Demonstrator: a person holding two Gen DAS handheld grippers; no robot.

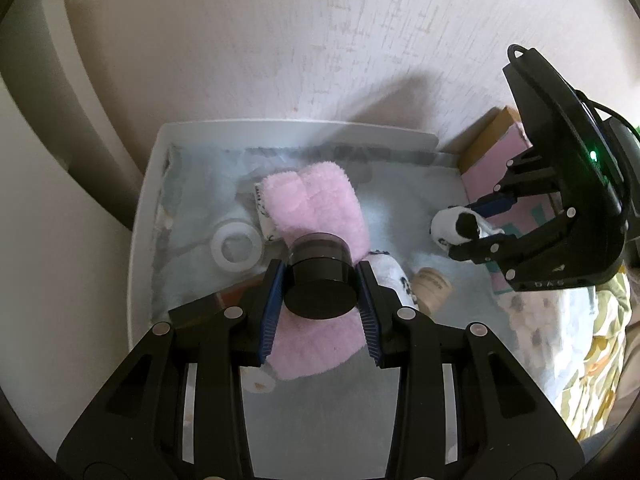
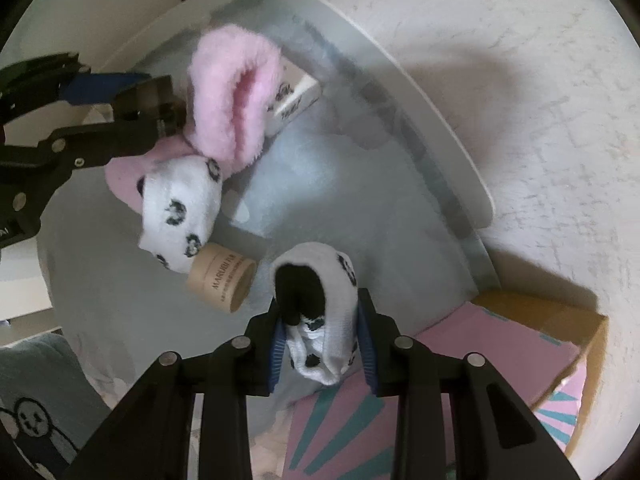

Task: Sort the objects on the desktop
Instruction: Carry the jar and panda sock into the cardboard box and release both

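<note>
Item one: the left claw [image 1: 320, 296], which we find pinching a black cylindrical jar [image 1: 320, 280] between its blue pads, held above the white tray [image 1: 140, 232]. The jar has a dark lid end facing the camera and a clear-sided body behind it.

Item two: the right claw [image 2: 322, 332], which we find pinching a white sock with black panda marks [image 2: 320, 320]; its black inner opening faces away from the camera. It hangs at the right edge of the tray, next to a pink and teal box [image 2: 500, 340].

Item three: tray contents, as we count them. A fluffy pink sock [image 1: 316, 204] lies across the middle, directly below the jar. A second white panda sock [image 2: 180, 208] lies against the pink one. A tan cardboard tube with printed lettering [image 2: 224, 284] lies on its side, touching the second panda sock. A white ring-shaped roll of tape [image 1: 236, 248] sits to the left of the pink sock. A small white box with dark script [image 2: 296, 96] lies partly under the pink sock's far end.

Item four: the tray sits against a pale textured wall [image 1: 320, 40].
</note>
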